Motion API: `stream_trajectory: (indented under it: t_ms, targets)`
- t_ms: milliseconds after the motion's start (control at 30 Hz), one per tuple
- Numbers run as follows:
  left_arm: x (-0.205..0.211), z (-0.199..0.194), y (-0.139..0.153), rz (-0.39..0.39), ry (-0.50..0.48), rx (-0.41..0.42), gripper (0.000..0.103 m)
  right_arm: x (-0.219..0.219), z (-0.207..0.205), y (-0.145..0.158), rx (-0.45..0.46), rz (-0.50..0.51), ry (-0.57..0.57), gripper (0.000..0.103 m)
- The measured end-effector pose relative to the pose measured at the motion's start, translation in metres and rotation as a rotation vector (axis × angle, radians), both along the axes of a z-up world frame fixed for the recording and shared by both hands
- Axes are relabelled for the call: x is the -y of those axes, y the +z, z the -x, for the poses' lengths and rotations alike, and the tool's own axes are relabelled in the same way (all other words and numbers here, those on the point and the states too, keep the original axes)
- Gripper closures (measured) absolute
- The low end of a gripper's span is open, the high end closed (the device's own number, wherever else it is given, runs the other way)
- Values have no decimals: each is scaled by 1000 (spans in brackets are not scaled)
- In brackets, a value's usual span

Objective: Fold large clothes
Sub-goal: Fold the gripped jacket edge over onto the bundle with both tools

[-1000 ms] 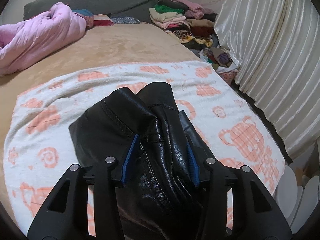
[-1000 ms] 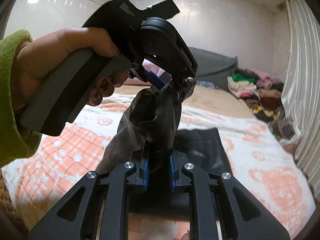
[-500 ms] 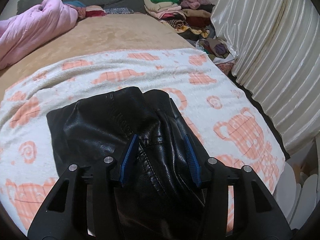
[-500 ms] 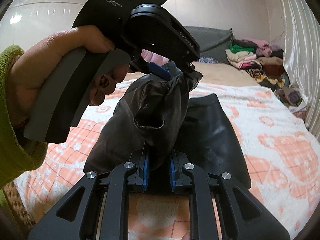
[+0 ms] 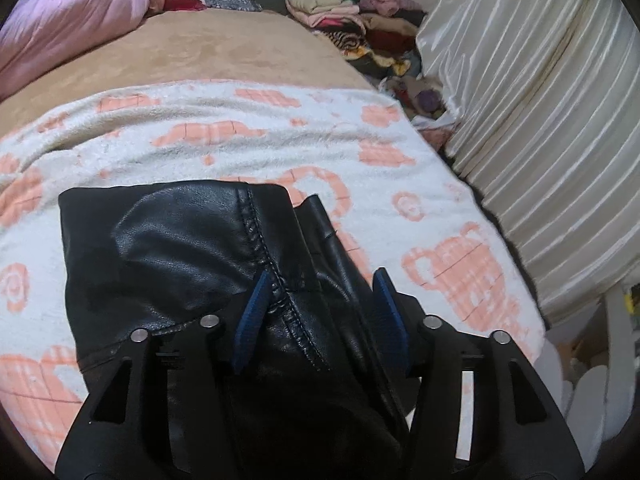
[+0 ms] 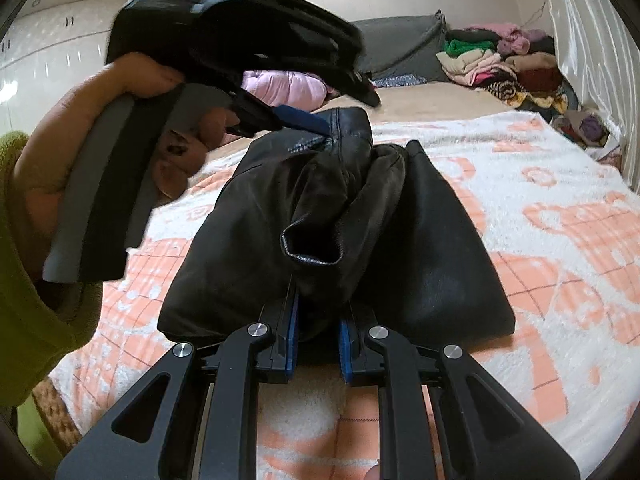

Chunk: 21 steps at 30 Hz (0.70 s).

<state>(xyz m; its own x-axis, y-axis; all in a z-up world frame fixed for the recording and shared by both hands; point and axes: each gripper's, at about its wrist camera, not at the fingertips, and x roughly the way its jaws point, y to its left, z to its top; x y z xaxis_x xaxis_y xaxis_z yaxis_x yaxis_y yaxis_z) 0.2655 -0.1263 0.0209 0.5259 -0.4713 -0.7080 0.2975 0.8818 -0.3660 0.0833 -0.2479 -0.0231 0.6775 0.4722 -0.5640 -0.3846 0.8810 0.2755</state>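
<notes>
I am in the middle of a fold: the black leather jacket (image 5: pixel 180 264) lies on the blanket (image 5: pixel 248 144) of the bed, w/ one part lifted over the flat part. My left tool (image 5: pixel 318 312) has its pads apart w/ a seam bunch between them; whether they press it, I cannot tell. My right tool (image 6: pixel 316 334) is closed on the lower fold of the leather. Next, I think, both tools must lower the lifted part flat onto the rest, edges approx. aligned, then let go w/o dragging the stiff leather.
</notes>
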Motion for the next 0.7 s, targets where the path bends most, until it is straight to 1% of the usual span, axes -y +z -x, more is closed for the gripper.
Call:
stream_trajectory:
  t_ms: [33,67,100,133,167,200,233,267,300,333,367,400,433,467,500,567,600,633,700]
  targets:
    - [-9,5,4,22,8,12,48,2,-1,-1,-13,-13,0,88]
    - [-18,10,8,28,24,36,45,2,-3,-1,-24,-27,1,88]
    - [-26,14,10,22,48,56,39,6,-5,-3,-36,-43,1,88]
    - [-38,21,11,13,79,80,36,9,-6,-5,-56,-68,1,87]
    - [-53,30,8,-10,112,103,35,13,-8,-7,-75,-99,2,87]
    - [-65,38,2,-49,142,114,34,16,-10,-9,-96,-129,2,86]
    - [-77,46,-6,-102,178,121,33,18,-11,-10,-111,-148,1,85]
    - [-86,51,-16,-136,200,113,33,22,-12,-11,-131,-179,-1,84]
    - [-94,55,-28,-153,212,90,33,26,-14,-12,-150,-204,-13,74]
    - [-101,57,-41,-159,222,59,33,28,-16,-12,-162,-210,-28,62]
    - [-108,58,-60,-139,215,3,33,31,-17,-12,-173,-219,-38,59]
    - [-110,59,-67,-120,213,-17,33,32,-18,-12,-190,-239,-37,57]
    - [-113,62,-74,-88,227,-25,33,33,-19,-11,-205,-246,-36,52]
    - [-116,63,-77,-63,240,-30,33,32,-19,-7,-220,-245,-30,50]
    - [-117,63,-76,-53,242,-29,33,35,-19,0,-219,-257,-19,45]
    - [-118,62,-73,-40,239,-26,33,42,-22,13,-218,-319,6,21]
    - [-117,62,-72,-41,233,-23,33,46,-30,21,-239,-361,12,5]
    - [-116,61,-71,-45,229,-21,33,51,-40,28,-259,-389,-3,5]
    - [-114,62,-70,-40,223,-16,33,54,-67,33,-329,-404,-8,5]
